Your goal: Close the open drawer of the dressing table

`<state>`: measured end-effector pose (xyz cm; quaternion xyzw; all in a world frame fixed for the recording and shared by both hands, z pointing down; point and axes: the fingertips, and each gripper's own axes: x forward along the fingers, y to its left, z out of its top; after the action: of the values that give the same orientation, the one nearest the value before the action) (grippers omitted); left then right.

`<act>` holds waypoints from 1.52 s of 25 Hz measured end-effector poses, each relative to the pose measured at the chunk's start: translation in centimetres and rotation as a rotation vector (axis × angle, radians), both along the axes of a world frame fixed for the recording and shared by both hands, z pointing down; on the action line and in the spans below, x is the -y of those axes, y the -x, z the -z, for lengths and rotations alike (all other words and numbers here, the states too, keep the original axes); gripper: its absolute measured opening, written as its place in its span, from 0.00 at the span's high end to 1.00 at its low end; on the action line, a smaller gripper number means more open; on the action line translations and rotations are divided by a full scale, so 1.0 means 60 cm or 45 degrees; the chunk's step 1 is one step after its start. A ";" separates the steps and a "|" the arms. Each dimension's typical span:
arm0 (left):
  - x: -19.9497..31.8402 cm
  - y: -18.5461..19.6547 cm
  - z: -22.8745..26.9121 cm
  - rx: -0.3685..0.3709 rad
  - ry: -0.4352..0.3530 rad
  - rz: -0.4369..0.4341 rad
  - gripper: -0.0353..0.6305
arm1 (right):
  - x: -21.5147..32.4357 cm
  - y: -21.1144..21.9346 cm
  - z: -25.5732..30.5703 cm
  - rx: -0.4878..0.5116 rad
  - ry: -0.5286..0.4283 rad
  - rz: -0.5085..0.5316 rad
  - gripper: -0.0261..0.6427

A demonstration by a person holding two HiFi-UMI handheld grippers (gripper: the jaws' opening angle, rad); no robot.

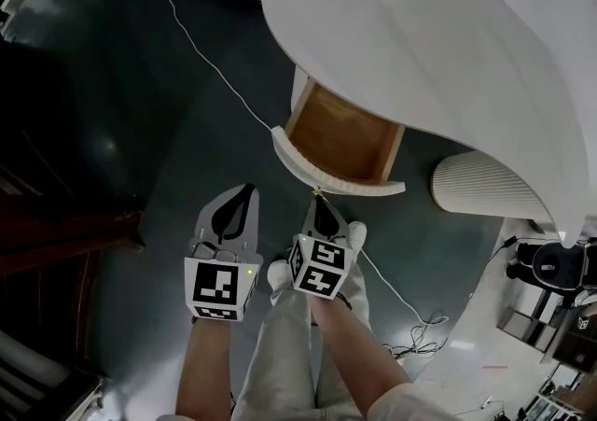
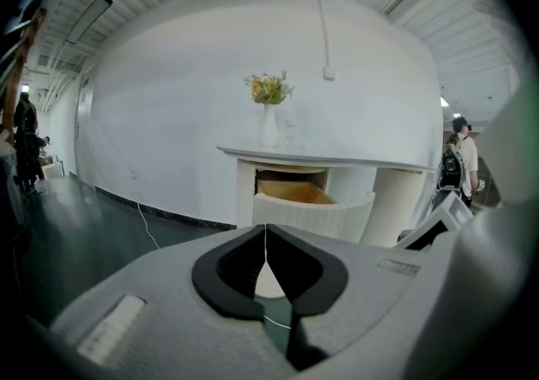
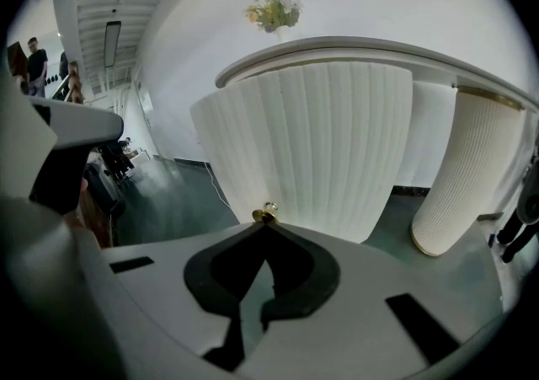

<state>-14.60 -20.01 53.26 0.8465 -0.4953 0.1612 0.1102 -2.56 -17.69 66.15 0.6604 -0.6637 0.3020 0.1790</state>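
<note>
There was 1 table [image 1: 448,46]; it had 1 open drawer [image 1: 347,186] w/ 1 gold knob [image 3: 268,213]; 2 tongs were seen, left tongs [image 1: 244,195] & right tongs [image 1: 319,204]; 1 vase [image 2: 268,127] of flowers; 1 ribbed pedestal [image 1: 480,184]; 1 white cable [image 1: 210,60] on the floor; bkgd people [image 2: 460,155] numbered at least 2, exact no. unclear.

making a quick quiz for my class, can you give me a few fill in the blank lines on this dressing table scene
1. The drawer of the dressing table stands ___.
2. The right gripper has its tip at the gold knob on the drawer's ___.
3. The left gripper is shut and holds ___.
4. The vase on the table top holds ___.

Missing words: open; front; nothing; flowers
</note>
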 end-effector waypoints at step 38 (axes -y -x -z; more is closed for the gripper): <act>0.085 -0.086 0.000 0.003 -0.006 0.021 0.92 | 0.132 -0.065 0.006 -0.037 -0.074 0.126 0.97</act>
<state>-9.46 -25.12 53.29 0.8424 -0.5029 0.1602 0.1089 1.31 -25.60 65.78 0.6360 -0.7014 0.2637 0.1842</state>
